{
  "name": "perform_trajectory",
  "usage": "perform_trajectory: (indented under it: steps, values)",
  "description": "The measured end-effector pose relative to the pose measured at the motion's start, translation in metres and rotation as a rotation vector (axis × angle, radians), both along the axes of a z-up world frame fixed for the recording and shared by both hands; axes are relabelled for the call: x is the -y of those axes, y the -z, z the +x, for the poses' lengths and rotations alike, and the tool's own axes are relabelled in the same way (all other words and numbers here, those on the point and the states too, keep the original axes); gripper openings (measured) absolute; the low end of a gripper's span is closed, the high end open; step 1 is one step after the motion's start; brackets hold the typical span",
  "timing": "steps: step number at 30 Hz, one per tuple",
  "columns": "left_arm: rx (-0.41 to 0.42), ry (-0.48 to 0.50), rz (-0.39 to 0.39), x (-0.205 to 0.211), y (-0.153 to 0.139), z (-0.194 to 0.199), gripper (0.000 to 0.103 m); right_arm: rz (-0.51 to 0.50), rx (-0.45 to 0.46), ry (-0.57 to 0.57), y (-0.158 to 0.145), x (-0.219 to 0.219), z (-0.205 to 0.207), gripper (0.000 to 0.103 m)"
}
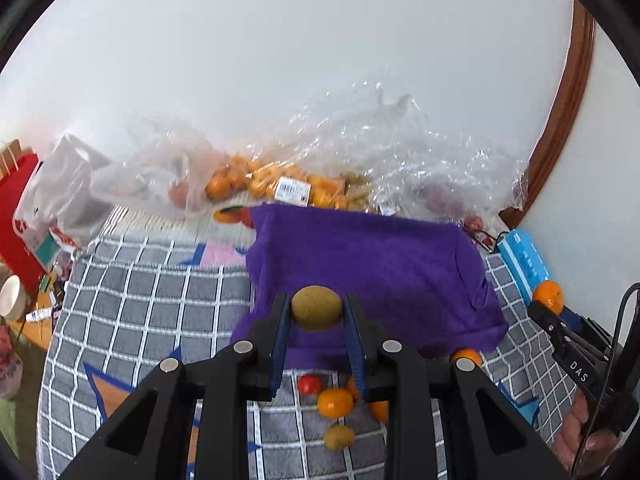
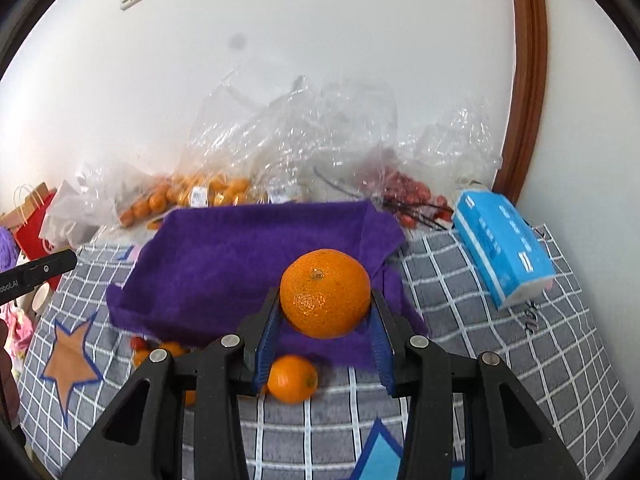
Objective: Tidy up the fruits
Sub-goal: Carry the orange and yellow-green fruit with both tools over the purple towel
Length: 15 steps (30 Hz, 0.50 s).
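Underneath everything lies a grey checked blanket (image 2: 460, 320) with star shapes, spread up to a white wall (image 2: 320, 40). Along the blanket's far edge, against the wall, sits a heap of clear plastic bags (image 2: 304, 128); oranges show through the bags toward the far left, small red fruit toward the far right. A purple towel (image 2: 224, 264) covers the blanket's middle, its far side touching the bags. A blue tissue pack (image 2: 500, 248) lies near the blanket's right edge, just beside the towel's right end. A red paper bag (image 2: 34, 232) stands off the far left corner.

Held above the towel's near right part, the right gripper (image 2: 326, 316) is clamped on an orange (image 2: 325, 293), its blue pads pressing the fruit from both sides. Another orange (image 2: 291, 378) lies on the blanket just off the towel's near edge, below that gripper.

Over the towel's near edge, the left gripper (image 1: 316, 320) is closed on a kiwi (image 1: 317, 307), gripped between its pads. Below it, on the blanket just off the towel's near edge, lies a loose cluster: two or three oranges (image 1: 335, 402), a second kiwi (image 1: 339, 437) nearest the camera, and a small red tomato (image 1: 310, 384) to their left. One more orange peeks from under the towel's near right corner.
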<state>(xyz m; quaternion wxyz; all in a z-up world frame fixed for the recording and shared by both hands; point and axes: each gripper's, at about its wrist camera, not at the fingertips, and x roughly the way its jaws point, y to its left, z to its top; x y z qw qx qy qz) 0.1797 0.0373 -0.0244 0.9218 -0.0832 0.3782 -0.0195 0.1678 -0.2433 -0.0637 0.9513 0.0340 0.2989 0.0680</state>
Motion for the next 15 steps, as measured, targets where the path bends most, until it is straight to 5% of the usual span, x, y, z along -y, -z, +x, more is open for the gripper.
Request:
perform_trajectory:
  steps: [15]
  values:
    - [-0.003,-0.004,0.01,-0.003,-0.004,0.039,0.026,0.011,0.014,-0.021,-0.01,-0.013,0.041,0.042]
